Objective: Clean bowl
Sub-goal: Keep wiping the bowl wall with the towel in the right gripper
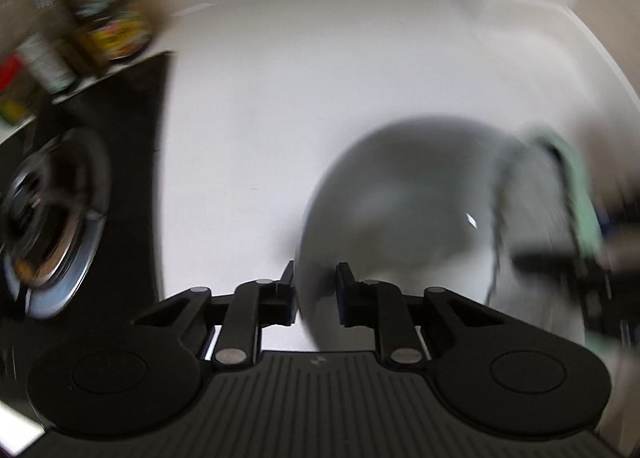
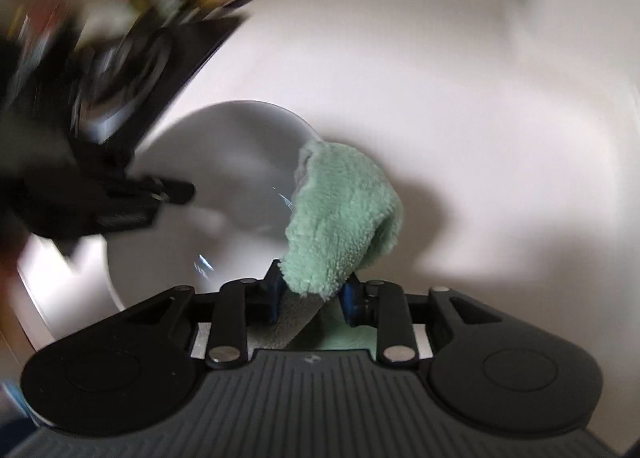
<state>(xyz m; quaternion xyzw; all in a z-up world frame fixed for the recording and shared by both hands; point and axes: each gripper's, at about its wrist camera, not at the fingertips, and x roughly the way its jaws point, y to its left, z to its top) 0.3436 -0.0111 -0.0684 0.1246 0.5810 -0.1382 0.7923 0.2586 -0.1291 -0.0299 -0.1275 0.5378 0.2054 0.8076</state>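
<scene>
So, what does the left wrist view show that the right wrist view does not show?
Only the left view shows the left gripper astride the bowl's rim, and one sharp-edged stove burner. Only the right view shows the right gripper clamped on the green cloth, which hangs over the bowl's far rim. Both show the white bowl on the white counter, and blurred bottles behind.

Home kitchen: a white countertop (image 1: pixel 248 130) meets a black glass cooktop (image 1: pixel 132 162) at its left edge, with a round gas burner (image 1: pixel 52 226) set into it and blurred bottles and jars (image 1: pixel 108 30) along the far left corner
</scene>
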